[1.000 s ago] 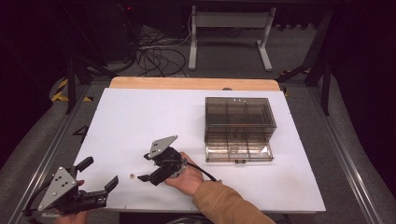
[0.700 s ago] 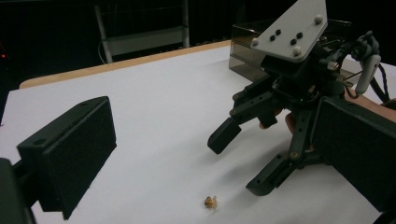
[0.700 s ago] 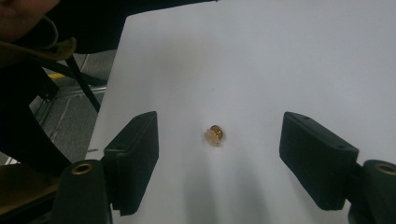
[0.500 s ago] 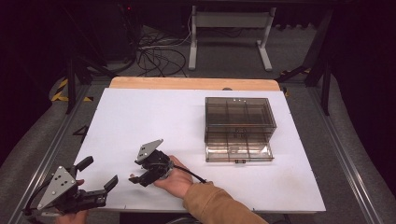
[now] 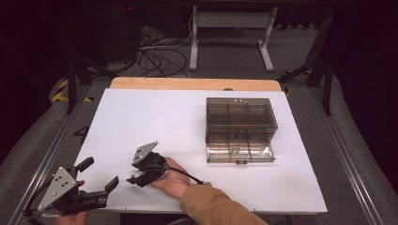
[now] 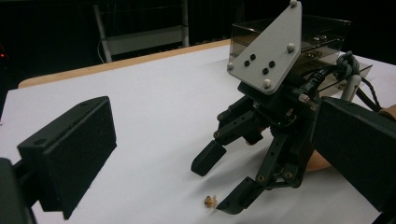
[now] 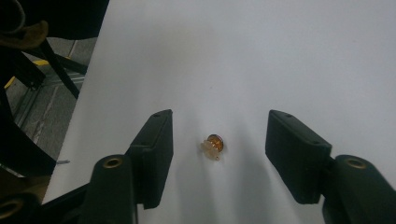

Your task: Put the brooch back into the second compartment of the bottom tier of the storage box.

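Both grippers stand wide: the right gripper (image 7: pixel 217 154) brackets a small amber-and-cream piece (image 7: pixel 212 145) lying on the white table (image 5: pixel 164 117) near its front-left, the left gripper (image 5: pixel 101 176) empty nearby, a smoky compartment box (image 5: pixel 240 129) far right, no legible writing.

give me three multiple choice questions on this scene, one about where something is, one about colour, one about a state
1. Where does the small part lie?
A. inside the box
B. on the white tabletop between the right gripper's open jaws
C. on the floor

2. What colour is the compartment box?
A. smoky transparent grey
B. bright red
C. solid white

3. How does the right gripper stand?
A. shut on the small part
B. shut on nothing
C. open

Answers:
1 B, the right gripper view shows the part on the tabletop with a jaw on either side.
2 A, its dividers show through the tinted walls.
3 C, a wide gap separates its jaws and neither touches the part.
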Available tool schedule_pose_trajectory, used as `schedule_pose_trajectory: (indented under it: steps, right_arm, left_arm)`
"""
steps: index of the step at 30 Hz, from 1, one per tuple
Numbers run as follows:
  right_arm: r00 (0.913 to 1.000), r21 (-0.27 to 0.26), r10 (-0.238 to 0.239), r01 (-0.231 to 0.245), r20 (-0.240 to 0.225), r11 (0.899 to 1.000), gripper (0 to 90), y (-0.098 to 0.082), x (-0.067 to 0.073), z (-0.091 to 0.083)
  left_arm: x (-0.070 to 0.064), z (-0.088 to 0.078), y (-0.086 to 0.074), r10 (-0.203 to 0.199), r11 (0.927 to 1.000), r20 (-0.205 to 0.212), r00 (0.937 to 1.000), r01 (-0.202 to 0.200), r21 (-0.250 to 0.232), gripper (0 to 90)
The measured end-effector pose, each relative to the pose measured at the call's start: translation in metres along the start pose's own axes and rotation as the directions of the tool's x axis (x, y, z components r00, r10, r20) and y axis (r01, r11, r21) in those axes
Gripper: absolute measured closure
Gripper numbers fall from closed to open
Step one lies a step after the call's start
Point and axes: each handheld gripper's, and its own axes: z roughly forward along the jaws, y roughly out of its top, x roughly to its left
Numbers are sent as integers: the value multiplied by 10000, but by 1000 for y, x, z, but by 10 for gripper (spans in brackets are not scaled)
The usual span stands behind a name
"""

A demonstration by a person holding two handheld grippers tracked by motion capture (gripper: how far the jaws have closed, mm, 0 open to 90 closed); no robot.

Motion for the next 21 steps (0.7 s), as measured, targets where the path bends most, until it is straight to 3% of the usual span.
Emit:
schedule_pose_trajectory:
  steps: [4, 21]
  right_arm:
    - [10000, -94, -19, 19, 19, 10000, 477, 0, -1, 0]
    - [9983, 468, -571, 563, 144, 9973, 695, 3, 4, 10]
  left_arm:
    - [1, 0, 0, -15, 10000, -11, 10000, 15, 26, 10]
    - [2, 0, -1, 12, 10000, -8, 10000, -12, 32, 10]
